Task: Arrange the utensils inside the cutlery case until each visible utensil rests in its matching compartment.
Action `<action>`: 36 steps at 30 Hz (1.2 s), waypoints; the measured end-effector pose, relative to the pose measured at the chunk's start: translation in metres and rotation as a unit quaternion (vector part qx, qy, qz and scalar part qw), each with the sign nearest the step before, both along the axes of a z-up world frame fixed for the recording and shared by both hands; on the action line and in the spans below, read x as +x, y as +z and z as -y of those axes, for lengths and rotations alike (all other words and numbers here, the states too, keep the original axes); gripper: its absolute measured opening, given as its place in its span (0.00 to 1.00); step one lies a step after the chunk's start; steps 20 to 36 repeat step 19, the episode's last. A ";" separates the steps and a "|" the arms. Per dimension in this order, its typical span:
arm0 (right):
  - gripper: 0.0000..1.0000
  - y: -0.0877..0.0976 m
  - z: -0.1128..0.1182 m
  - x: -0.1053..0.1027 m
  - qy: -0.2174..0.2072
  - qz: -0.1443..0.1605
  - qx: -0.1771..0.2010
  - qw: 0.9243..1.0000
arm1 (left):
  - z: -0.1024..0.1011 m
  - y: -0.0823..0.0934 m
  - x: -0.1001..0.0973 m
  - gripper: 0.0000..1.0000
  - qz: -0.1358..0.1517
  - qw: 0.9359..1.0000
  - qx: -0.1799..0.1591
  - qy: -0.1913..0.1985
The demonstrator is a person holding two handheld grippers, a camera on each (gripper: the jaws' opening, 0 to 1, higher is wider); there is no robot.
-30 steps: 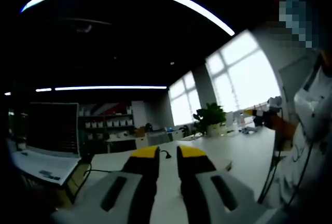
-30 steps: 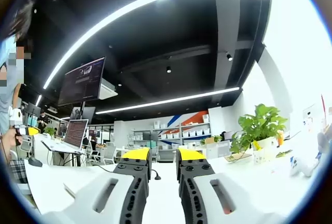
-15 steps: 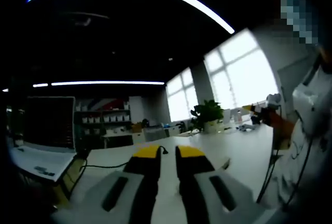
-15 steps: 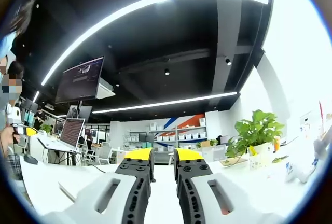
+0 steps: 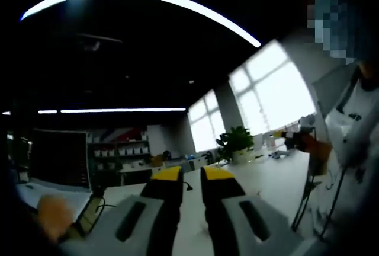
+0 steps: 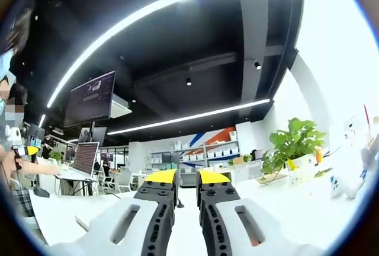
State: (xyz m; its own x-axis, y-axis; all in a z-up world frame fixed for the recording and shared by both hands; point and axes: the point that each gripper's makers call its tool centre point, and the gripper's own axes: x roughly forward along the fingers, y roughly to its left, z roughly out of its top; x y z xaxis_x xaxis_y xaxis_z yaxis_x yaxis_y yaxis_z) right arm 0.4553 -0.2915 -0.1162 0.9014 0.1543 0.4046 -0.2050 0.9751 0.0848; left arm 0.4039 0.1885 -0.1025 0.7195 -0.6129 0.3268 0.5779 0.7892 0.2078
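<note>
Tongs (image 5: 185, 174) on the left are held slightly parted above a white table (image 5: 260, 176), gripping nothing. Right tongs (image 6: 187, 178) are likewise narrowly parted and empty, a plant (image 6: 293, 143) seen at the table's right edge.

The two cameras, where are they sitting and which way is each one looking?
Left gripper view: rides on the left tool, looking level across a white table toward bright windows and a potted plant; a person in white stands at right.
Right gripper view: rides on the right tool, looking across the table and up at the dark ceiling, a hanging monitor and a potted plant.
Both share the white table, a potted plant, wall shelves, and narrowly parted yellow-tipped jaws holding nothing.
</note>
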 end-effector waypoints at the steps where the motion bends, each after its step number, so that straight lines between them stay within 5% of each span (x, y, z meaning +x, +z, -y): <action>1: 0.11 -0.001 0.000 0.001 0.002 -0.002 0.003 1.000 | -0.001 0.000 0.001 0.12 -0.001 1.000 -0.001 0.001; 36: 0.11 -0.004 0.002 0.000 -0.005 -0.007 -0.001 1.000 | -0.009 -0.010 0.010 0.13 -0.019 1.000 -0.005 0.012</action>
